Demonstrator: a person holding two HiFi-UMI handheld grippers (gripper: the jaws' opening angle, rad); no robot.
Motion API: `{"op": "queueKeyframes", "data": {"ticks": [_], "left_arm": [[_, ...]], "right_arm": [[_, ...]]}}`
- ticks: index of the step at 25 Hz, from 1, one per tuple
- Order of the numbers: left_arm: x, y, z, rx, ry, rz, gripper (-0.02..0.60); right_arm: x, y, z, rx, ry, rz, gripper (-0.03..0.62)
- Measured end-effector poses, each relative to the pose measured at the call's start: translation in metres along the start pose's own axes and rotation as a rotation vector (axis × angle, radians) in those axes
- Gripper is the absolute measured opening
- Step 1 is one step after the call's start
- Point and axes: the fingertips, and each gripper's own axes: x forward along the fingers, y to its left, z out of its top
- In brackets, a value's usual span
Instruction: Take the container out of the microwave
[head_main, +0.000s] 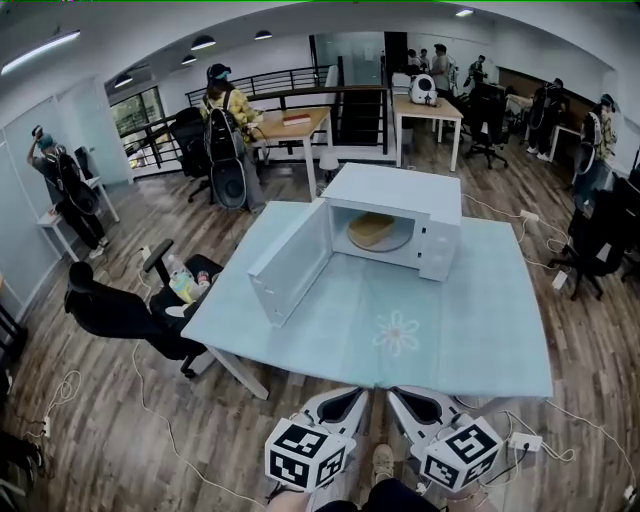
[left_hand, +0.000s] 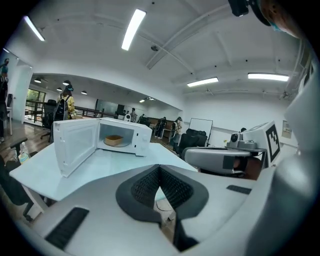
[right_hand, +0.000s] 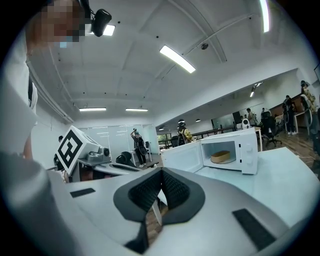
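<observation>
Head view: the tan container (head_main: 371, 229) sits inside the white microwave (head_main: 400, 190), whose door (head_main: 290, 262) stands open, on the pale bench (head_main: 450, 330). The left claw (head_main: 355, 397) and right claw (head_main: 397, 396), both pinched together and empty, hover off the bench's near edge.

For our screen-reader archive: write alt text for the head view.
A white microwave stands with its door open on a pale blue table, a tan container inside. Short of the table's near edge, the left tool and right tool are shut and empty.

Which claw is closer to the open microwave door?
Left. Both hang short of the table; the left claw lies toward the door, the right claw further right.
</observation>
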Motion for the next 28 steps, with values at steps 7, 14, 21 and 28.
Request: {"op": "queueKeyframes", "data": {"ticks": [7,14,21,28], "left_arm": [[0.06,0.049,0.027,-0.034,0.024,0.042,0.012],[0.132,0.084,0.062,-0.062,-0.002,0.073,0.012],[0.186,0.097,0.065,-0.088,0.004,0.077,0.012],[0.209,0.113,0.07,-0.072,0.043,0.081,0.012]], "right_arm": [[0.057,-0.073,0.025,0.007,-0.001,0.022,0.009],[0.098,-0.132,0.04,-0.03,0.038,0.084,0.009],[0.12,-0.18,0.035,-0.033,0.089,0.105,0.009],[0.139,-0.202,0.034,-0.009,0.1,0.114,0.01]]}}
